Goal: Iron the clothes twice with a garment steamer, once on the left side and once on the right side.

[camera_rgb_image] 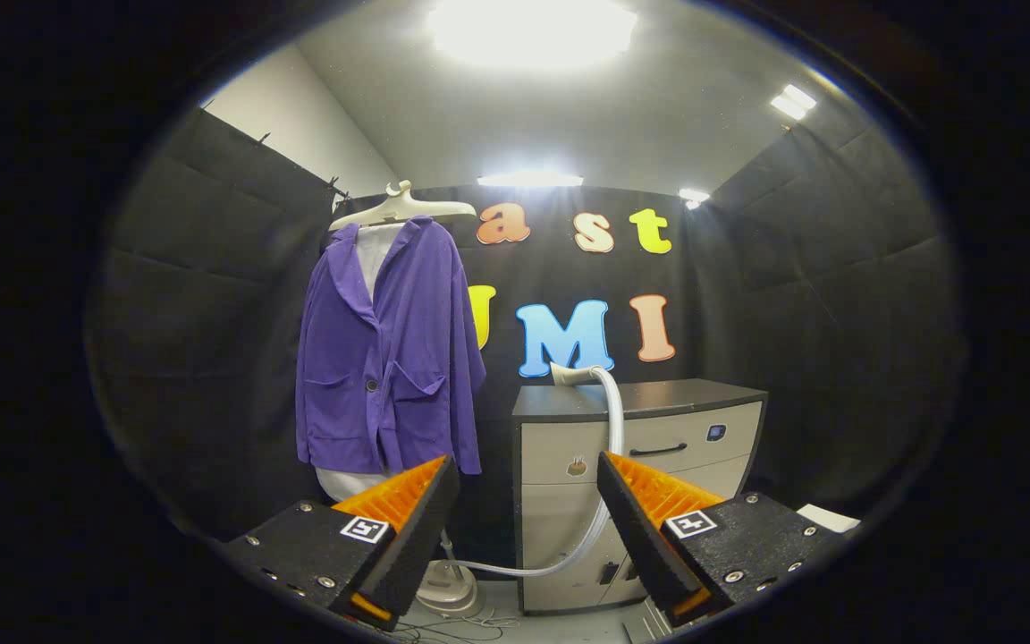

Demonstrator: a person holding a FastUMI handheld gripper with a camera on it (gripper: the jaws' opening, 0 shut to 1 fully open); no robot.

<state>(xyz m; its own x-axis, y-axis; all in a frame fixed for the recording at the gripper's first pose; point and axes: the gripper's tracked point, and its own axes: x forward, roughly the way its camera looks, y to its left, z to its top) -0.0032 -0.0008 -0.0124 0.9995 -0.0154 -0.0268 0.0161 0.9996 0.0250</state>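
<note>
The gripper point(528, 470) stands wide open, its fingers holding nothing; beyond the left finger a purple jacket point(387, 353) hangs on a pale hanger point(403, 207); beyond the right finger the steamer head point(571, 374) lies on a dark-topped drawer cabinet point(649, 429); its hose point(600, 501) droops between the fingers to the base point(449, 590) on the floor.

A soft matt cloth jacket point(387, 349) is hung on a smooth, seemingly plastic hanger point(402, 207); the hose point(609, 420) looks glossy.
</note>
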